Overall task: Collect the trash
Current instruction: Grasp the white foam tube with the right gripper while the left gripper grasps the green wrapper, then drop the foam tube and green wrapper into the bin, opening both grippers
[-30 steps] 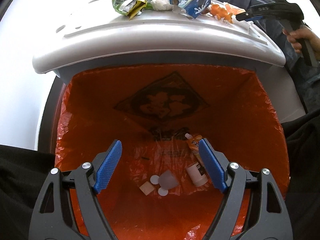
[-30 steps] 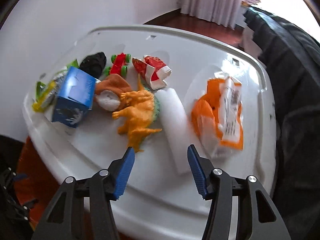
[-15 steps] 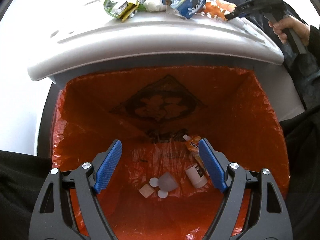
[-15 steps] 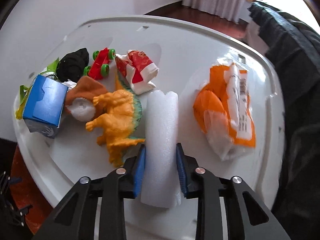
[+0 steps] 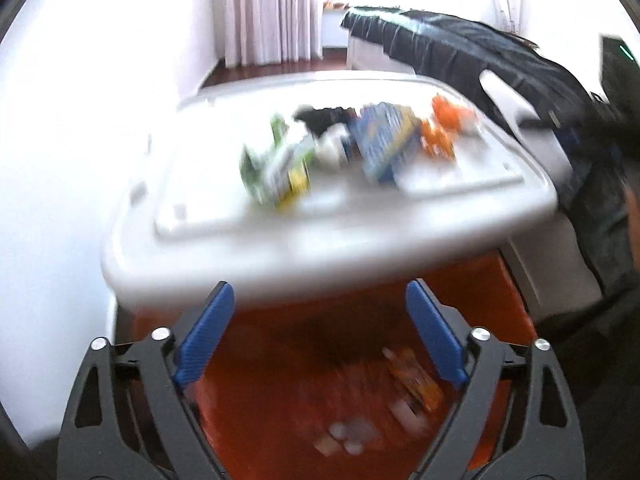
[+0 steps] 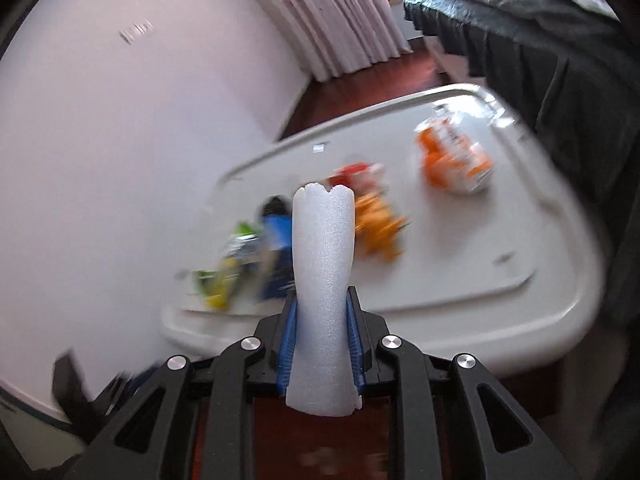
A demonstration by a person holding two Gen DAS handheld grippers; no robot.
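Observation:
My right gripper (image 6: 322,312) is shut on a white foam strip (image 6: 323,264) and holds it up off the white lid (image 6: 460,280). On the lid lie a blue carton (image 6: 278,240), a green wrapper (image 6: 224,280), an orange toy dinosaur (image 6: 378,224), a red-white wrapper (image 6: 356,174) and an orange packet (image 6: 454,160), all blurred. My left gripper (image 5: 320,328) is open and empty above the orange-lined bin (image 5: 304,380). Small trash pieces (image 5: 348,436) lie at the bin's bottom. The carton (image 5: 386,142) and green wrapper (image 5: 276,168) also show in the left wrist view.
A white wall (image 6: 120,140) stands left of the lid. A dark cloth-covered piece of furniture (image 6: 540,40) is at the right. Curtains (image 6: 340,20) hang at the back. The lid (image 5: 320,232) overhangs the bin's far side.
My right gripper has lifted the foam strip off the lid and pulled back. My left gripper has tilted up, so the lid's top now shows; it stays open.

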